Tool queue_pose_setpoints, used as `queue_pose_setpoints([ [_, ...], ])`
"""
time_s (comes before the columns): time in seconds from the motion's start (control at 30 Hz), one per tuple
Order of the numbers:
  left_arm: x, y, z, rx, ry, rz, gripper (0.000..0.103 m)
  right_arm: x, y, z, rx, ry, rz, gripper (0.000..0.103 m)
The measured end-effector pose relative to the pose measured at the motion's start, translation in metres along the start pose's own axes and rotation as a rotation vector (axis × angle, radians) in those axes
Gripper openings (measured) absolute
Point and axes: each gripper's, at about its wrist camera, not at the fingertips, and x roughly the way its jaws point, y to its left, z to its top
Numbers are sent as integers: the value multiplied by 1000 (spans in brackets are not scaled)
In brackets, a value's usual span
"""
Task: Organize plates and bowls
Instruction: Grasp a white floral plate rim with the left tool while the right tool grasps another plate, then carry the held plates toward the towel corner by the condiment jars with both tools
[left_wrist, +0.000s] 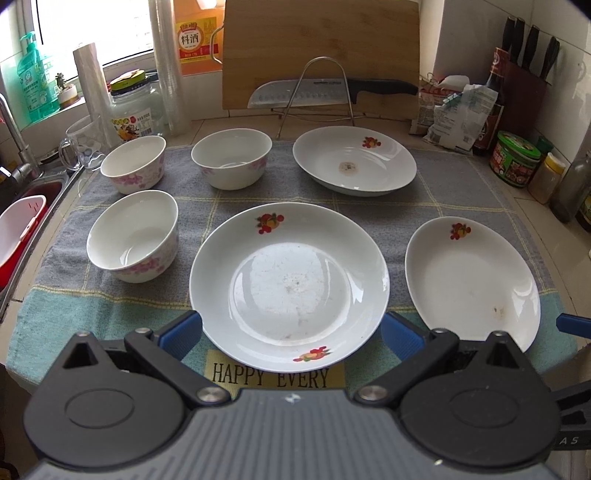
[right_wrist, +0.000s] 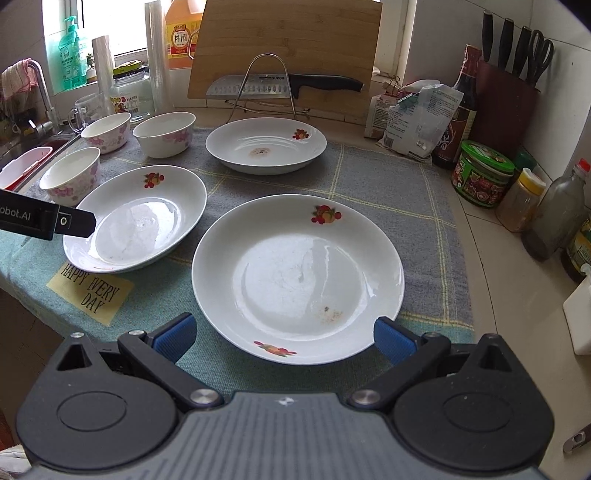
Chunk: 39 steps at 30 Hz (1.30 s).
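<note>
With both the left gripper (left_wrist: 291, 328) and right gripper (right_wrist: 284, 334) spread wide and empty, each facing a plate (left_wrist: 290, 286) (right_wrist: 297, 277) near the towel's (right_wrist: 388, 177) front edge, pinch one rim squarely before stacking.

Daylight pours in through the window (left_wrist: 92, 29) at the back left, washing out the glass above a sill that carries a green soap bottle (left_wrist: 33, 77) and a tiny potted plant (left_wrist: 66, 90). White tiled walls (right_wrist: 576, 74) wrap the corner, with a bamboo cutting board (left_wrist: 321, 48) leaning at the back, a cleaver (left_wrist: 332, 92) across a wire rack in front of it, and a dark red knife block (right_wrist: 506, 103) to the right. The pale bench (right_wrist: 517, 295) wears a grey and teal checked towel (left_wrist: 461, 184), with a steel sink (left_wrist: 48, 184) and tap at far left and jars and sauce bottles (right_wrist: 480, 177) crowding the right edge.
</note>
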Motion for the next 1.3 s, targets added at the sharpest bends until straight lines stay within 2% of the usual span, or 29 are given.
queue_pose_setpoints([
  [0.17,1,-11,1,1,2,2,102,12,-13,-14,5,40,27,103],
  [0.33,-3,-26,1,7,-7,-4,102,23,-23,-18,-4,44,39,103],
  [0.5,-7,-39,1,24,2,-56,102,32,-30,-20,-33,33,64,103],
  [0.67,-5,-52,7,71,3,-67,102,38,-32,-22,-51,33,90,103],
  [1.03,33,-87,39,276,47,-206,102,47,-32,-30,-74,7,73,103],
  [1.3,70,-115,66,435,90,-309,102,55,-28,-23,-61,-14,79,103],
])
